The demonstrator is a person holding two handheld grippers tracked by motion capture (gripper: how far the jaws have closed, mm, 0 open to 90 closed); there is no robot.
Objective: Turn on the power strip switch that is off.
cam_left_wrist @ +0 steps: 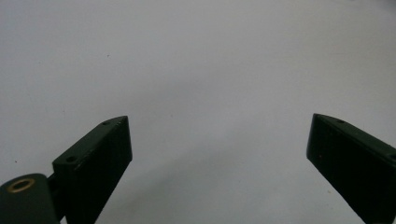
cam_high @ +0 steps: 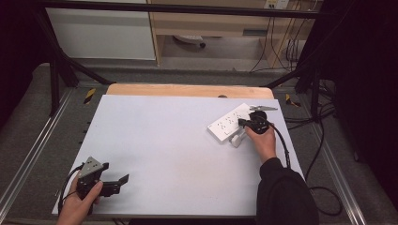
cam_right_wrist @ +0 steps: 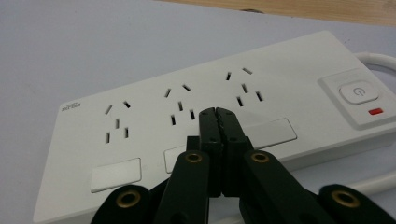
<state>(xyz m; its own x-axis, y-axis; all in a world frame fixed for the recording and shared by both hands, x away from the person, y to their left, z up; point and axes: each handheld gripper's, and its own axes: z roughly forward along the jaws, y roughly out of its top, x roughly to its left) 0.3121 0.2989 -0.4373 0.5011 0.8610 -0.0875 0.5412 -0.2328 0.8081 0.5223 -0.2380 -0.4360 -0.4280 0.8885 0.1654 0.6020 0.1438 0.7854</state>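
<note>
The table (cam_high: 169, 145) carried a pale grey-white top, matt and unmarked apart from a few specks seen in the left gripper view. A strip of bare wood (cam_high: 187, 90) showed along its far edge. A black frame stood around the table on grey carpet (cam_high: 28, 117). Beyond the far edge were a white cabinet (cam_high: 101, 35), a wooden unit (cam_high: 206, 23) and hanging cables (cam_high: 286, 47); to the right the room was dark.

The right gripper (cam_right_wrist: 217, 114) was held at the far right of the table, its jaws pressed together with nothing between them. The power strip (cam_right_wrist: 154, 126) lay flat directly beneath and ahead of those tips, which stood over its near half, just in front of the middle group of sockets. Whether the tips touched the casing could not be told. The strip's switch (cam_right_wrist: 357, 92), with a small red mark beside it, sat to the right of the jaws, and its white cord (cam_right_wrist: 380, 58) left from that end. In the high view the strip (cam_high: 227, 123) lay just to the left of that gripper (cam_high: 244, 123).

The left gripper (cam_high: 123, 180) was held at the near left corner, well apart from the strip, its jaws wide apart over bare surface.
</note>
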